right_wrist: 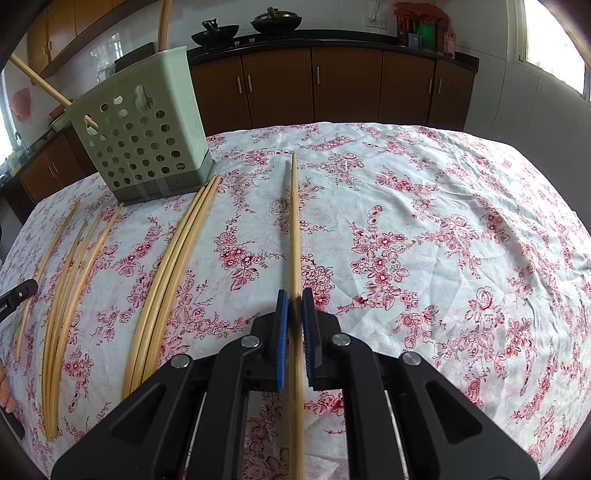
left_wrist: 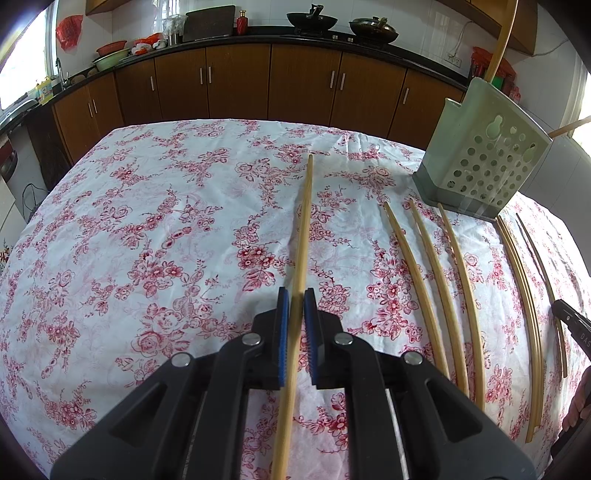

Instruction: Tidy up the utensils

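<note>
My left gripper (left_wrist: 296,295) is shut on a bamboo chopstick (left_wrist: 303,236) that points forward over the floral tablecloth. My right gripper (right_wrist: 294,295) is shut on another bamboo chopstick (right_wrist: 294,229), also pointing forward. A pale green perforated utensil holder (left_wrist: 480,155) stands at the far right in the left wrist view, and at the far left in the right wrist view (right_wrist: 144,129), with two chopsticks sticking out of its top. Several loose chopsticks (left_wrist: 439,280) lie on the cloth in front of it; they also show in the right wrist view (right_wrist: 166,280).
The table (left_wrist: 147,221) has a red and white floral cloth. Brown kitchen cabinets (left_wrist: 240,81) and a counter with woks (left_wrist: 312,20) run behind it. The right gripper's tip (left_wrist: 572,321) shows at the right edge of the left wrist view.
</note>
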